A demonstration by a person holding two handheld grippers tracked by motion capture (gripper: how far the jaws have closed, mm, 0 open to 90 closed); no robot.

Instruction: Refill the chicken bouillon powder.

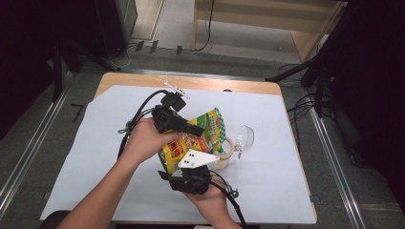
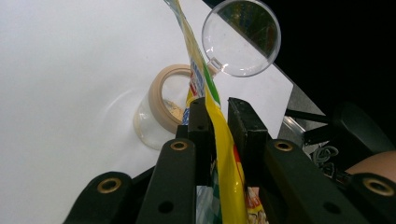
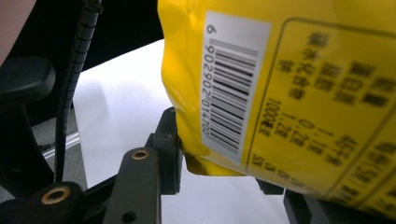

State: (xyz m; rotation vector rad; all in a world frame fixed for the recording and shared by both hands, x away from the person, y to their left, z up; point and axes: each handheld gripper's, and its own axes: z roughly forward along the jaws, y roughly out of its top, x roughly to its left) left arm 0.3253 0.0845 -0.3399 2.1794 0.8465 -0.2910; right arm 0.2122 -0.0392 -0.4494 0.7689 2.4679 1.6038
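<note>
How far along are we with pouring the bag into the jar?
Done: the jar lies on its side, its lid flipped open, a few crumbs inside. In hand: both grippers clamp the yellow bag, the left gripper near its top edge, the right gripper at its lower corner. Left: most of the pour, then closing the lid.

A wooden table (image 1: 143, 79) carries a large white sheet (image 1: 286, 167) that covers nearly all of its top, leaving a bare wood strip along the far edge at twelve o'clock. On the sheet, just toward three o'clock of centre, lies a clear jar (image 1: 224, 153) on its side with a beige rim, its clear hinged lid (image 1: 245, 138) swung open beside it.
</note>
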